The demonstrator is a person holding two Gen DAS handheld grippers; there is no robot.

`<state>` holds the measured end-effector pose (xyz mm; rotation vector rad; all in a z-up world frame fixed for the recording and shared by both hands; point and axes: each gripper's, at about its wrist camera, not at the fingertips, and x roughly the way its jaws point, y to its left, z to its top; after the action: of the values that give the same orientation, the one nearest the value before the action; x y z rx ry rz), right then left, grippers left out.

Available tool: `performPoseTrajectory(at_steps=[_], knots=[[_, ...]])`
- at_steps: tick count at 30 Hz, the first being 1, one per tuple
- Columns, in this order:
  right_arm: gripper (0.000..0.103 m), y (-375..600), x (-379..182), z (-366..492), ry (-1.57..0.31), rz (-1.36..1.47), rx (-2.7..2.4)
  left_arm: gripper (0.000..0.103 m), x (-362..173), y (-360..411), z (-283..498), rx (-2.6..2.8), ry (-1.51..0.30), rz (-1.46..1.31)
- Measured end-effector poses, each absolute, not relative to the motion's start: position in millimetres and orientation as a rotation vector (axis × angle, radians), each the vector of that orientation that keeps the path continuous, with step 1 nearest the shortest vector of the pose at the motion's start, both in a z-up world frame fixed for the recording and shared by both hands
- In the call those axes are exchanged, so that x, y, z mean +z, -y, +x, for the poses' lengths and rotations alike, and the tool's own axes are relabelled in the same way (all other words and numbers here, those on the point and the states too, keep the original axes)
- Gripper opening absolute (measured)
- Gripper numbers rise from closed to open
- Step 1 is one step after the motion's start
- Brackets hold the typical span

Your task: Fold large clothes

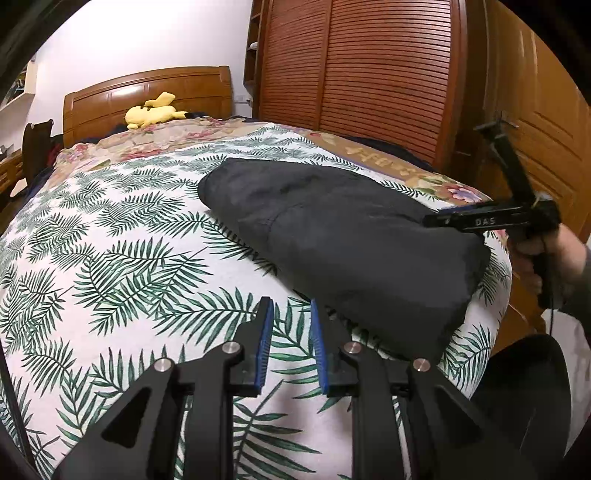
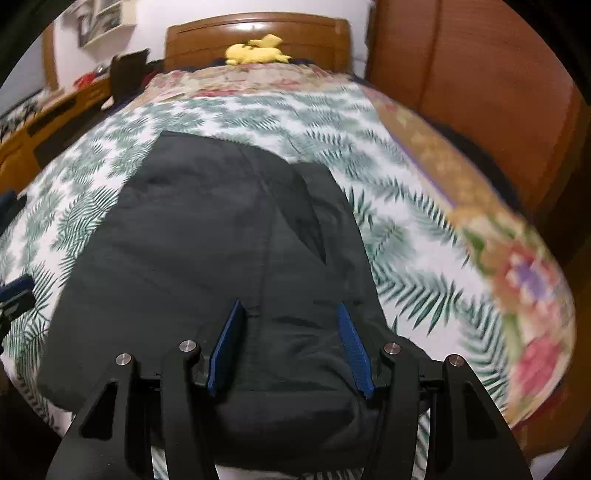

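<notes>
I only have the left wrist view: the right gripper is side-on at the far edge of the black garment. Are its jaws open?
Observer: Yes. In the right wrist view the right gripper has its blue pads apart over the folded black garment, neither pad pinching cloth.
Operator: Is the end of the garment nearest that gripper tidy?
Observer: It forms a rounded folded edge below the pads, lying on the palm-leaf sheet.
Operator: Anything beyond the bed on the left?
Observer: A wooden desk runs along that side, with a wall shelf above it.
Operator: And my left gripper?
Observer: Only its blue pad tips show at that view's left edge, off the garment.
</notes>
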<state>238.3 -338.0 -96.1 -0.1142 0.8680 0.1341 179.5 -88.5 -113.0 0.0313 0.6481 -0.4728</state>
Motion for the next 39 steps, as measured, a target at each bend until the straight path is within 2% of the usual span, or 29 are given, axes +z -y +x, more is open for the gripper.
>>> performPoseTrajectory(at_steps=[5, 12, 22, 28, 33, 39], knots=[[0.056, 357, -112, 239, -0.887, 0.016, 0.181, 0.018, -112, 92, 179, -0.482, -0.645, 0.032], [0.056, 337, -91, 225, -0.863, -0.087, 0.096, 0.018, -111, 91, 179, -0.483, -0.641, 0.029], [0.056, 278, -64, 175, -0.773, -0.095, 0.293, 0.018, -112, 91, 180, -0.476, -0.644, 0.018], [0.057, 250, -81, 171, -0.791, -0.149, 0.347, 0.018, -112, 91, 181, -0.475, -0.644, 0.019], [0.057, 257, -102, 179, -0.818, -0.076, 0.366, 0.018, -114, 92, 182, -0.468, -0.651, 0.022], [0.057, 264, -88, 169, -0.805, -0.086, 0.341, 0.018, -115, 93, 185, -0.471, -0.653, 0.017]])
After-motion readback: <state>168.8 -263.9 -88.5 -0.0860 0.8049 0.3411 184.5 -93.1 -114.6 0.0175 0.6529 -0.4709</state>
